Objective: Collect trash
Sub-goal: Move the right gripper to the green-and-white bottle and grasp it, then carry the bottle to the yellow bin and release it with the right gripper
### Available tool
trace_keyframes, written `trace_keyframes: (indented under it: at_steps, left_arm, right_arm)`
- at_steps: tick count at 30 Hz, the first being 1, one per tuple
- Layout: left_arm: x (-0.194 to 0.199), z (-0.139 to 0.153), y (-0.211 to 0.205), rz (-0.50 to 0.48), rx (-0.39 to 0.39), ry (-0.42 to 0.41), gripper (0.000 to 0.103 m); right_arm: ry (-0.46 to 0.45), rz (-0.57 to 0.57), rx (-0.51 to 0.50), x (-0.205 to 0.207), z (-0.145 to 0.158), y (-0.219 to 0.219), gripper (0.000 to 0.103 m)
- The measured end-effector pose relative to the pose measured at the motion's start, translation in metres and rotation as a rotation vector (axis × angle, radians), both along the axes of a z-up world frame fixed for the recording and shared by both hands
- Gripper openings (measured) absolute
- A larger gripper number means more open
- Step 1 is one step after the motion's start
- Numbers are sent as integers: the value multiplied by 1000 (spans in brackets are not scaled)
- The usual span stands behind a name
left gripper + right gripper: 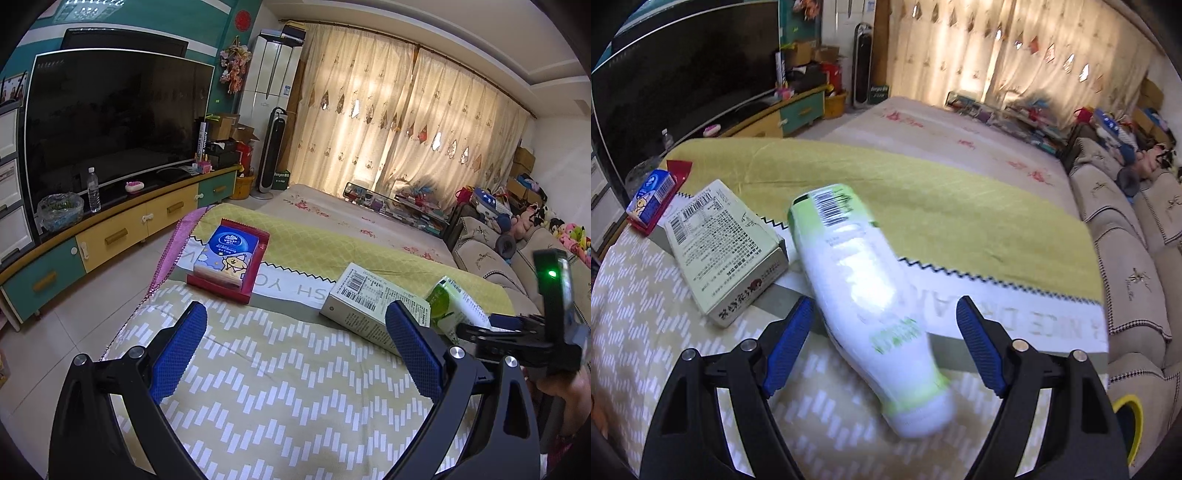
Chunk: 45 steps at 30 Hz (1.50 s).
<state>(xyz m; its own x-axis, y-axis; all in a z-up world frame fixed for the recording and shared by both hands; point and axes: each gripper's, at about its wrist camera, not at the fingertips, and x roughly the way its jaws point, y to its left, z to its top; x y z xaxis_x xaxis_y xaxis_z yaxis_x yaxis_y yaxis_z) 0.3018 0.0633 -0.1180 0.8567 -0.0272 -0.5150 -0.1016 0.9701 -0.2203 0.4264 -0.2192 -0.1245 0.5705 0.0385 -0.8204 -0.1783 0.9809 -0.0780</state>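
A white and green plastic bottle (864, 295) lies on its side on the cloth-covered table (960, 206), cap end toward me and blurred. My right gripper (886, 306) is open and straddles it; the left blue pad is close to its side, and a gap shows at the right pad. To the left of the bottle lies a pale green carton (727, 247) with barcodes. Farther left, a blue tissue pack (227, 258) rests on a red packet (255, 280). My left gripper (295, 314) hovers open over the patterned cloth, holding nothing, with the carton (373, 306) just past its right finger.
A TV (110, 122) on a low cabinet (110, 236) stands to the left. A beige sofa (1126, 258) runs along the right. A yellow rim (1132, 410) shows at the lower right past the table edge. A hand (565, 398) holds the right gripper's body.
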Motion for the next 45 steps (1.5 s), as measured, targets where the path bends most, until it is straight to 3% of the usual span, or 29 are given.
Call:
trace_keyframes:
  at_steps: [6, 11, 30, 38, 45]
  left_arm:
    - [0, 0, -2, -14, 10, -6, 96]
    - [0, 0, -3, -16, 12, -1, 96]
    - [0, -1, -9, -30, 39, -8, 96]
    - [-1, -1, -15, -44, 61, -7, 96]
    - [0, -1, -17, -55, 70, -4, 96]
  right_arm:
    - [74, 11, 68, 22, -5, 4, 59]
    - [75, 7, 95, 17, -2, 1, 56]
    - [-168, -146, 312, -124, 64, -95, 53]
    - [-228, -311, 319, -176, 71, -173, 53]
    - [-212, -539, 289, -207, 51, -259, 53]
